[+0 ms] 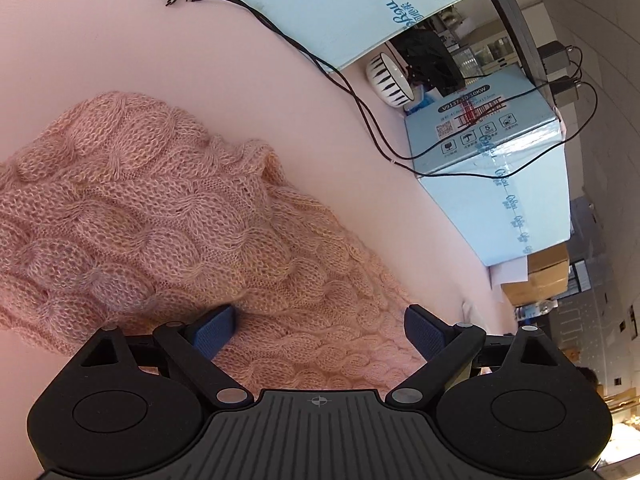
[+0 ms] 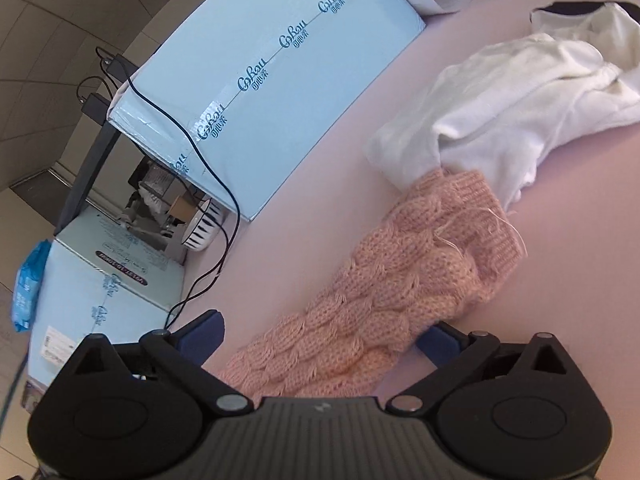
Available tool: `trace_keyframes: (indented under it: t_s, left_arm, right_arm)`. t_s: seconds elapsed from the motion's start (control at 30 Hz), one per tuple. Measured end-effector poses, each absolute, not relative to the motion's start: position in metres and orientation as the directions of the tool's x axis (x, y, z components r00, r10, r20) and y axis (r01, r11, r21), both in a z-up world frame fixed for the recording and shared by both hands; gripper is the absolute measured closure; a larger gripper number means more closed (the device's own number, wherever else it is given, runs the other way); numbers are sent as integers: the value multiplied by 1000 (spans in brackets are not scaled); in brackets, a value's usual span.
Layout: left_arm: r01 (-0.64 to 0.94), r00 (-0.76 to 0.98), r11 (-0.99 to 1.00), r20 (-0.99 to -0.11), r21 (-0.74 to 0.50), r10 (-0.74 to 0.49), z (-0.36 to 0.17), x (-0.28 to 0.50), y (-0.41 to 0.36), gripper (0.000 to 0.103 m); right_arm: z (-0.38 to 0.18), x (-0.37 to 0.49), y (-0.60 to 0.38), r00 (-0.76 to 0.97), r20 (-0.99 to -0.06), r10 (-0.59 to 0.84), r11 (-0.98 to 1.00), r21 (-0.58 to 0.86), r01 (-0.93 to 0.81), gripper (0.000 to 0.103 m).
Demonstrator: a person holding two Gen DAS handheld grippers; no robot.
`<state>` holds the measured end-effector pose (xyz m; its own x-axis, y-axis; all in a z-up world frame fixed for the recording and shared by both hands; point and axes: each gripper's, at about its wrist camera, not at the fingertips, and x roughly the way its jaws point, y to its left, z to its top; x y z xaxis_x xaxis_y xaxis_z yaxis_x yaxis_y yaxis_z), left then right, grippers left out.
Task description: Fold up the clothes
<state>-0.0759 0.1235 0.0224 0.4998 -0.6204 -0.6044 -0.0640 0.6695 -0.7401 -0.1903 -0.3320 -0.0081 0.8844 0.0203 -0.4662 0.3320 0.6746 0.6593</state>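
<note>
Sleeve [image 2: 384, 292] of the pink sweater [image 1: 160, 216] is straddled lengthwise by the right gripper [image 2: 320, 340], jaws wide, unclamped; left gripper [image 1: 320, 330] likewise wide.

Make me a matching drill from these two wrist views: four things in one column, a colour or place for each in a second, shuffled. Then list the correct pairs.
Things:
1. knitted sweater
2. bowl
3. cable
4. white garment

Descriptions:
A. thin and black, trailing across the pink table
B. lying beyond the cuff of the pink sleeve
C. white with black stripes, between the two light blue boxes
D. pink cable knit, under the open left claw

Pairs: 1-D, 2-C, 3-A, 4-B
</note>
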Motion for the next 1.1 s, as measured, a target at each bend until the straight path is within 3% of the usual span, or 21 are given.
trace_keyframes:
  t_s: [0.07, 0.13, 0.17, 0.2, 0.3, 0.43, 0.57, 0.67, 0.77, 0.97, 1.03, 1.1]
  left_arm:
    - [-54, 510, 664, -592, -746, -624, 21, -80, 125, 9]
    - [-41, 513, 662, -585, -748, -628, 21, -81, 125, 9]
    - [-35, 515, 661, -581, -749, -631, 21, -82, 126, 9]
    - [-29, 516, 660, -577, -750, -633, 21, -83, 126, 9]
    - [-33, 505, 646, -570, -763, -648, 18, -82, 129, 9]
    - [-20, 490, 647, -572, -762, -658, 18, -82, 128, 9]
    - [-32, 490, 640, -570, -768, -660, 17, -81, 125, 8]
    - [-25, 490, 638, -565, -770, -663, 17, -82, 122, 5]
    - [-30, 489, 622, -555, -782, -673, 15, -84, 124, 5]
    - [-102, 434, 501, -492, -859, -755, -3, -86, 142, 5]
    - [-105, 431, 484, -478, -869, -765, -6, -85, 144, 5]
    - [-116, 431, 479, -478, -870, -765, -6, -83, 143, 5]
  right_arm:
    - [-15, -179, -324, 899, -436, -41, 725, 606, 327, 0]
    - [-16, -174, -316, 897, -435, -83, 766, 548, 337, 9]
    - [-17, -172, -311, 893, -437, -108, 782, 517, 348, 42]
    - [-18, -172, -312, 891, -442, -109, 773, 525, 355, 87]
    - [-32, -173, -336, 896, -434, 92, 638, 717, 282, 85]
    - [-8, -201, -341, 948, -303, 97, 658, 734, 168, 85]
    - [30, -229, -327, 992, -128, 11, 750, 657, 77, 85]
    - [36, -226, -305, 989, -137, -50, 801, 586, 122, 85]
    - [8, -191, -314, 936, -342, 80, 683, 703, 198, 85]
    - [9, -196, -327, 963, -263, -65, 647, 723, 242, 85]
    - [23, -202, -313, 979, -182, -89, 698, 690, 191, 85]
    - [39, -204, -278, 994, -88, -70, 815, 569, 108, 85]
